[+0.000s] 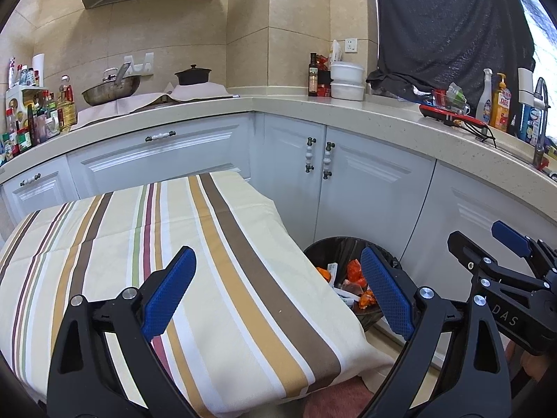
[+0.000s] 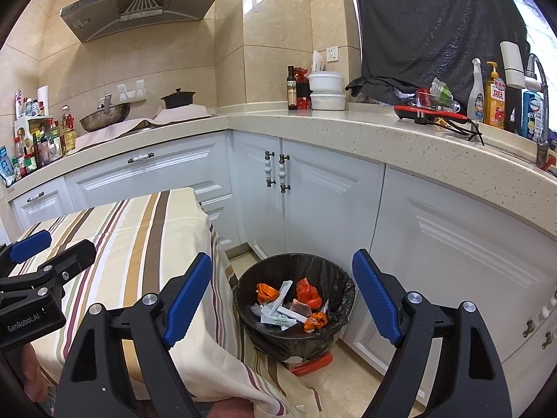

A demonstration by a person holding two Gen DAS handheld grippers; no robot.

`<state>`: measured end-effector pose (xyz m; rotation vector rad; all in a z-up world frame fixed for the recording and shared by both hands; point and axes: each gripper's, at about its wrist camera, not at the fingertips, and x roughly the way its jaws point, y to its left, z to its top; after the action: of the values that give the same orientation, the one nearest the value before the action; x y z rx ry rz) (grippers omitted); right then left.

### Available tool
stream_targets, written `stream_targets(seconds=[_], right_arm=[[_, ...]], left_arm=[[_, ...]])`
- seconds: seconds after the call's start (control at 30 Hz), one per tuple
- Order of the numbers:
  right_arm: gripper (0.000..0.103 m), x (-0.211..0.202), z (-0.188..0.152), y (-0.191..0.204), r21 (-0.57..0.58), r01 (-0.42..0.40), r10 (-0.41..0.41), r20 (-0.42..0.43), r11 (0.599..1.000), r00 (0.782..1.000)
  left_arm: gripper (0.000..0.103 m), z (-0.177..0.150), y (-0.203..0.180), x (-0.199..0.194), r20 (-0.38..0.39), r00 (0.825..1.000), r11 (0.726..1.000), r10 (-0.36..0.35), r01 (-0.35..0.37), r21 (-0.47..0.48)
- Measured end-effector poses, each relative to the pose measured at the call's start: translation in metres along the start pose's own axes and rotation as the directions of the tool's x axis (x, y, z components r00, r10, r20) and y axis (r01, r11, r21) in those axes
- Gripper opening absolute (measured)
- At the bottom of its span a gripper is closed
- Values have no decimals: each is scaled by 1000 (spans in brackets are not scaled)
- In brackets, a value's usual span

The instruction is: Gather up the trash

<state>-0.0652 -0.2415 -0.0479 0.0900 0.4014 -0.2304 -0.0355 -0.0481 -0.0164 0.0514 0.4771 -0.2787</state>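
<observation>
- Clearly, from the left wrist camera, the left tool (image 1: 278,291) is standing wide open with nothing between its pads, hovering over the striped cloth (image 1: 174,244) on the desk; no litter is showing on that cloth.
- Beyond the cloth's right edge, the bin (image 1: 334,247) is sitting on the floor against the white cabinets (image 1: 365,188), half hidden, and the right tool (image 1: 487,247) is entering at the far right.
- Now from the right wrist camera, the right tool (image 2: 282,296) is also open and empty, framing the bin (image 2: 296,331) just below.
- Inside the black liner (image 2: 344,292), orange wrappers (image 2: 308,292) and white paper strips (image 2: 278,310) are lying loose.
- Judging by looks, the wrappers are light, crinkly and crushable, so any pinch across a bunched fold should be holding.
- The strips are looking thin and flat, their long axes pointing roughly from lower right up toward the far rim; a grip across the width would suit.
</observation>
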Motion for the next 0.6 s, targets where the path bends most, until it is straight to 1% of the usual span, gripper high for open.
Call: stream_targets(seconds=[0.6], right_arm=[[81,-5,-2,7,-10,-10,10,1,1000,1000]], left_arm=[[93,-4,4,-2,-5,1000,1000,3,-3,-13]])
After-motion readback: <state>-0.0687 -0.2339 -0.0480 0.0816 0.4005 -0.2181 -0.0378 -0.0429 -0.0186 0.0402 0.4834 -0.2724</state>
